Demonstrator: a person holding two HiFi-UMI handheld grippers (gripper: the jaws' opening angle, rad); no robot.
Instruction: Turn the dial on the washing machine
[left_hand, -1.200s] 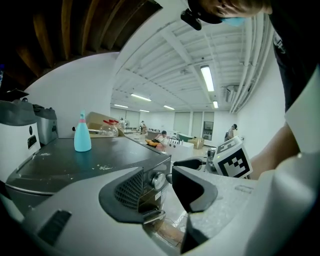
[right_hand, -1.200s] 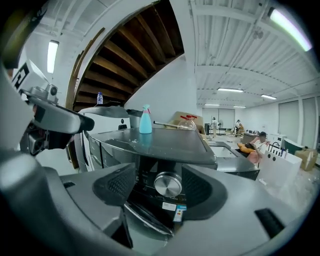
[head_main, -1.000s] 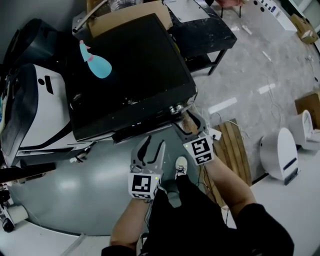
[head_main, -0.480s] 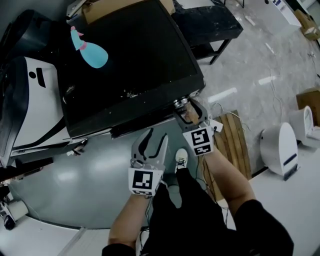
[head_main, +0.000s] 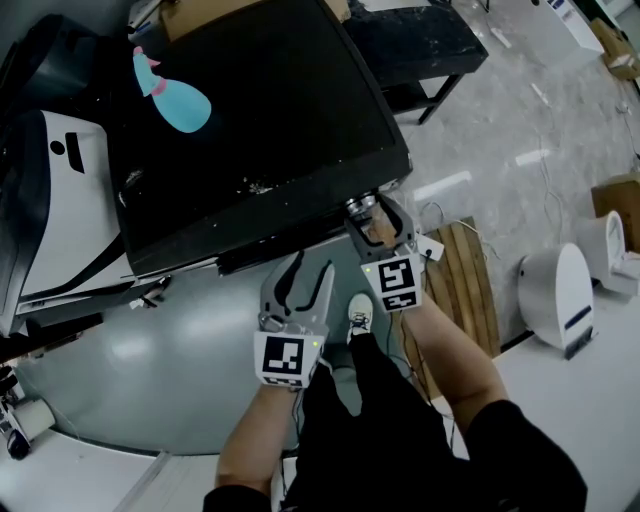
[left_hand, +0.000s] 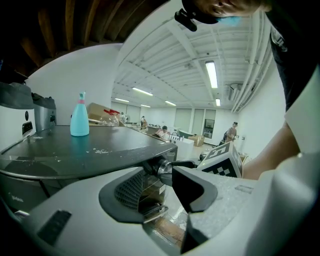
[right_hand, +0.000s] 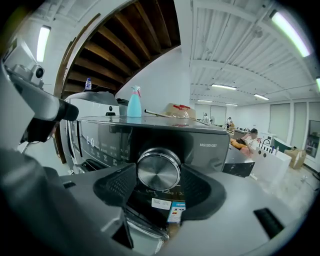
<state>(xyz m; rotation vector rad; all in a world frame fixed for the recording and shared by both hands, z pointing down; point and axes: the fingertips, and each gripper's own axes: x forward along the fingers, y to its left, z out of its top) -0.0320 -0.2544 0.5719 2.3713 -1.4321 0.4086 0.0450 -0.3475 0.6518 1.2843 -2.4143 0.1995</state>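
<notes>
The dark washing machine carries a round metal dial at the right end of its front panel. My right gripper has its jaws on either side of the dial, and the pads touch its rim. From the head view the right gripper sits at the machine's front right corner, over the dial. My left gripper hangs open just below the front edge, left of the right one, holding nothing. The left gripper view shows the dial side-on.
A blue spray bottle stands on the machine's top at the back left. A white appliance is close on the left. A wooden pallet and a white device lie to the right, with a black table behind.
The head view has shifted a little. The right gripper stays on the dial; the left gripper has edged slightly nearer the machine's front.
</notes>
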